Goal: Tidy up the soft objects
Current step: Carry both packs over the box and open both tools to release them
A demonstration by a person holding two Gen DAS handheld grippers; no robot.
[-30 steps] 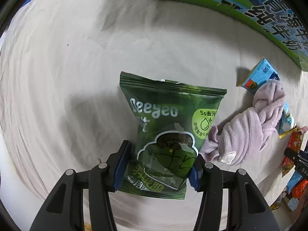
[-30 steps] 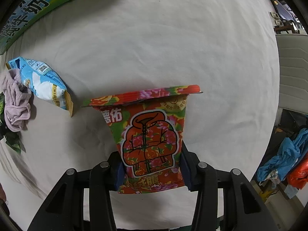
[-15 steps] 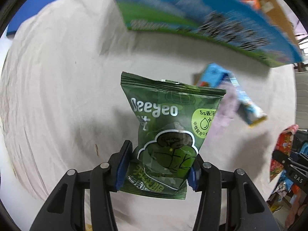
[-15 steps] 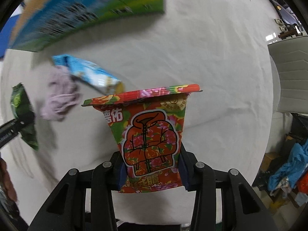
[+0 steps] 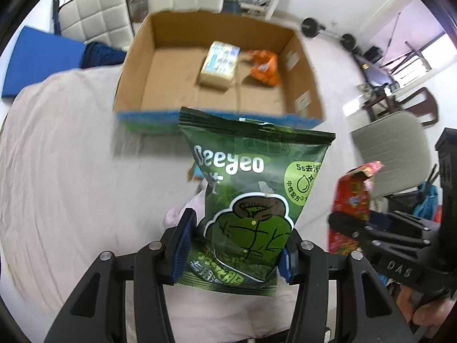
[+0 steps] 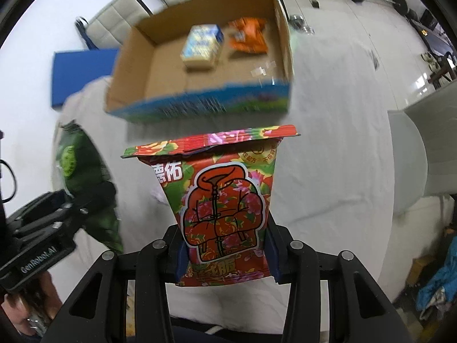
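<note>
A: What is held nearest the left wrist camera?

B: A green packet (image 5: 251,208) is pinched upright at its lower part by the left gripper (image 5: 232,253), the blue pads (image 5: 184,245) being pressed against both of its sides. A pale pink cloth (image 5: 182,208) is partly seen just behind it on the white sheet (image 5: 71,171).

A: And at the right wrist camera?

B: A red floral packet (image 6: 224,200) is clamped the same way by the right gripper (image 6: 225,253), upright, with its sealed top edge uppermost. The same packet is seen at the right of the left view, and the green packet at the left of the right view, so both are shown raised side by side.

A: What is shown farther off?

B: An open cardboard box (image 5: 300,65) is shown beyond both packets, blurred, resting on the sheet. Inside it a pale blue-and-cream pack (image 5: 220,64) and an orange packet (image 5: 264,67) lie side by side. Padded white chairs (image 5: 94,20) are visible behind the box.
</note>
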